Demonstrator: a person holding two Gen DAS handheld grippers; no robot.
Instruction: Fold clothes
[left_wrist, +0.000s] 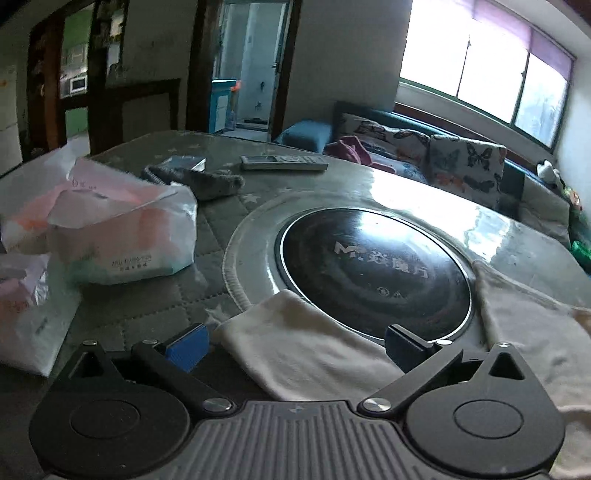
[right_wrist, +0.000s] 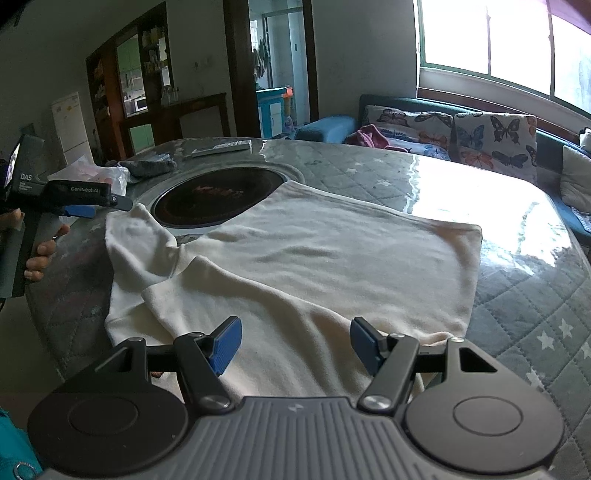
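Here, the cream knit long-sleeved garment (right_wrist: 295, 258) lies flat on the quilted grey table (right_wrist: 517, 295), long axis left-to-right, one sleeve (left_wrist: 295, 343) between the wide-open left gripper (left_wrist: 293, 349), right gripper (right_wrist: 295, 345) apart above its near edge.

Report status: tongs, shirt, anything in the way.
Left tongs wide open over a sleeve, gripping nothing. Right tongs open above the cream shirt. Shirt lies flat, partly covering the black cooktop. Nothing blocking.

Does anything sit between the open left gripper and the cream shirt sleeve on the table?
Nothing visible. The left gripper has its jaws wide open with the cream cotton shirt's sleeve lying directly between them, unpinched. The bagged tissue packs sit off to the side.
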